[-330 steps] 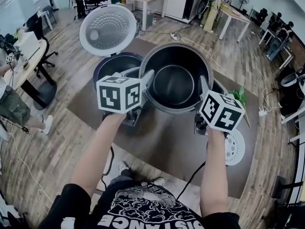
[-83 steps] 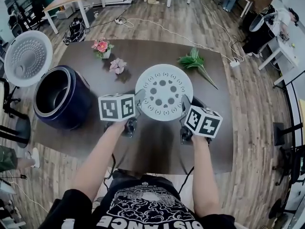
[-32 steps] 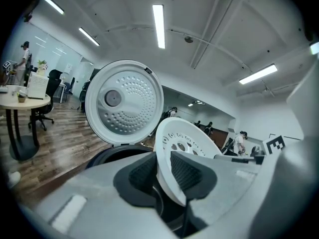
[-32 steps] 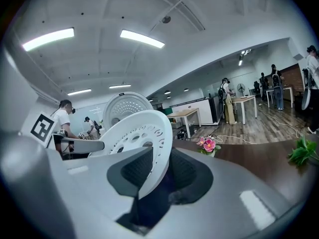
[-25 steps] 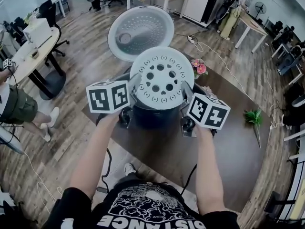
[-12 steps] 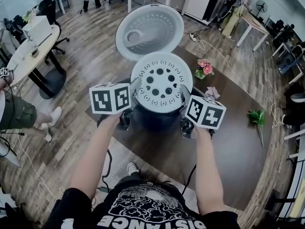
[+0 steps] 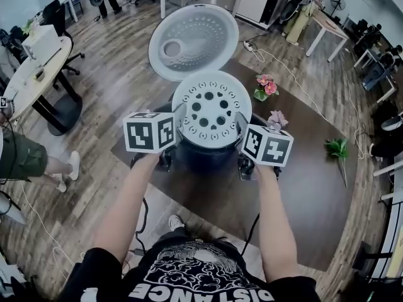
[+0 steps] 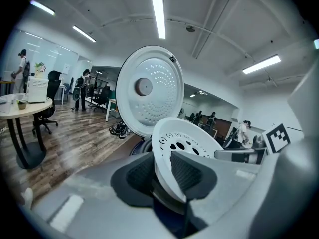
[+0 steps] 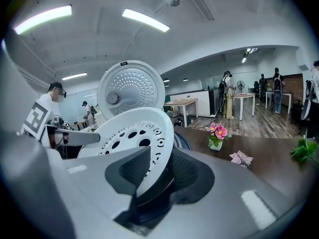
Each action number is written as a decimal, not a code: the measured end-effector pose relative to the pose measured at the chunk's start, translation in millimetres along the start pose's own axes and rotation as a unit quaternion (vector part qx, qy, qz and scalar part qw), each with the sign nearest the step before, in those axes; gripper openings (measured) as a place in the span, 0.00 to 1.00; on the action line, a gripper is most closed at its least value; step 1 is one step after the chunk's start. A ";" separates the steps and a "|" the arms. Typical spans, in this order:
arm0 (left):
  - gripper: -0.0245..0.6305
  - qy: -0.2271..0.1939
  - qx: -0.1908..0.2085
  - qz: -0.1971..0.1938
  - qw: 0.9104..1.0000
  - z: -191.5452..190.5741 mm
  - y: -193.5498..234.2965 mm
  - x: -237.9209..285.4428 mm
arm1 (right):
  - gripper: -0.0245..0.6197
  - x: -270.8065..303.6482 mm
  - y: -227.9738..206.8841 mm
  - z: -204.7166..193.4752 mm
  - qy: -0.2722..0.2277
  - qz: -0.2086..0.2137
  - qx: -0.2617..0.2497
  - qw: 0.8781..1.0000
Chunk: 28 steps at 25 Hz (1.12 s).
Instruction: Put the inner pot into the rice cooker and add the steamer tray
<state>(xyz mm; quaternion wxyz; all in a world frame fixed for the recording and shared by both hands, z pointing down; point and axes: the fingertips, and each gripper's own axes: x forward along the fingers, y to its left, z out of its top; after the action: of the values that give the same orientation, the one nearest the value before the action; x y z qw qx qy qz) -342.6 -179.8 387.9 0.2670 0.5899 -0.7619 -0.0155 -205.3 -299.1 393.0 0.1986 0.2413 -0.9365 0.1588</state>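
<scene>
Steamer tray (image 7: 211, 109): lies level, spans both tools; rice cooker (image 7: 204, 158) mouth directly beneath. Left tool (image 8: 162, 169): clamped on tray rim. Right tool (image 9: 160, 171): jaws just opening, opposite rim between them.

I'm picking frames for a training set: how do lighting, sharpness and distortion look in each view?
Head view: even light, sharp; the wide lens bows the floor and table. Left gripper view: strong fisheye with black corners; the ceiling light strip is bright but the steamer tray is not washed out. Right gripper view: same fisheye, nearest foreground slightly soft.
</scene>
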 end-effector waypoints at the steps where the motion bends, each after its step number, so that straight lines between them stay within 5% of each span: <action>1: 0.19 0.001 0.004 0.001 1.000 -0.1 -0.6 1.0 | 0.23 -0.1 -1.1 -0.4 0.002 -0.002 -0.002 1.000; 10: 0.23 0.013 0.042 0.018 0.999 0.1 -0.4 10.5 | 0.25 5.7 -5.6 5.1 0.010 -0.013 -0.021 1.000; 14: 0.24 0.018 0.070 0.034 0.997 0.7 0.9 13.1 | 0.26 7.6 -9.6 5.5 0.027 -0.048 -0.072 0.996; 28: 0.24 0.020 0.071 0.036 0.997 -2.8 3.2 16.1 | 0.27 11.7 -11.3 2.4 0.030 -0.050 -0.080 0.995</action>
<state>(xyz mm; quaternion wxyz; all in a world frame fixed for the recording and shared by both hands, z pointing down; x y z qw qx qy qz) -346.8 -192.6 397.7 0.2404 0.5799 -0.7761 0.0602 -209.6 -314.1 398.4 0.2530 0.2658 -0.9267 0.0803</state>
